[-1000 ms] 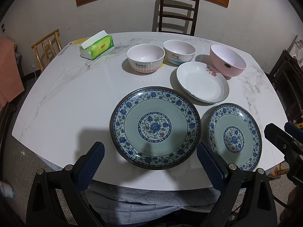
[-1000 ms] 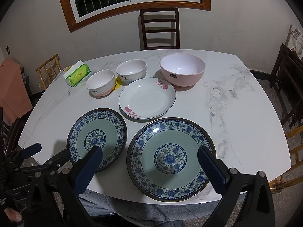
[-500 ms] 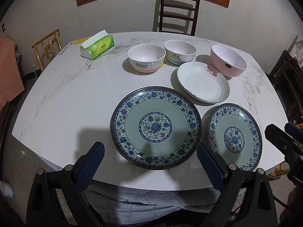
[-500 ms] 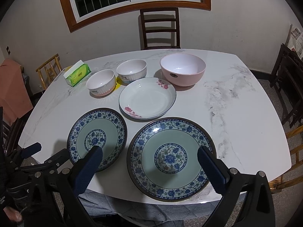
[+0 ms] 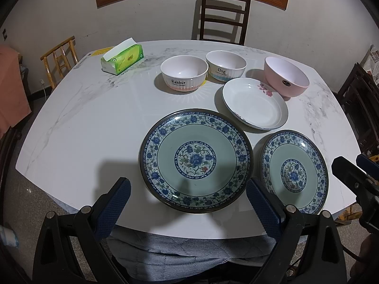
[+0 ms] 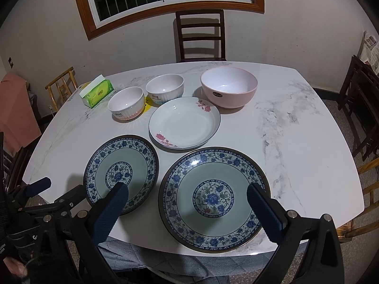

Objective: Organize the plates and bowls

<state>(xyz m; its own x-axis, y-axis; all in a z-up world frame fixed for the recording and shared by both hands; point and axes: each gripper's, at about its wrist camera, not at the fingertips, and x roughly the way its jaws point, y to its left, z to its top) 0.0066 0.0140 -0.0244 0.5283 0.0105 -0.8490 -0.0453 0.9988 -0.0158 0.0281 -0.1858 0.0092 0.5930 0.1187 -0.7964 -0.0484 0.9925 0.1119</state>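
Two blue-patterned plates lie at the table's near edge. In the left wrist view the plate on the left [image 5: 196, 160] looks larger and the one on the right [image 5: 293, 171] smaller; in the right wrist view the right plate [image 6: 214, 198] looks larger than the left one [image 6: 120, 174]. A white flowered plate [image 5: 255, 104] [image 6: 184, 125] lies behind them. Behind it stand a "Rabbit" bowl [image 5: 184, 73] [image 6: 126, 103], a "Dog" bowl [image 5: 225, 65] [image 6: 165, 90] and a pink bowl [image 5: 285, 75] [image 6: 228, 86]. My left gripper [image 5: 188, 197] and right gripper [image 6: 187, 202] are open and empty above the near edge.
A green tissue box [image 5: 123, 58] [image 6: 97, 93] sits at the back left of the white marble table [image 5: 94, 118]. A dark wooden chair [image 5: 221, 17] stands behind the table. More chairs stand at the left [image 5: 60, 58] and right [image 6: 362, 99].
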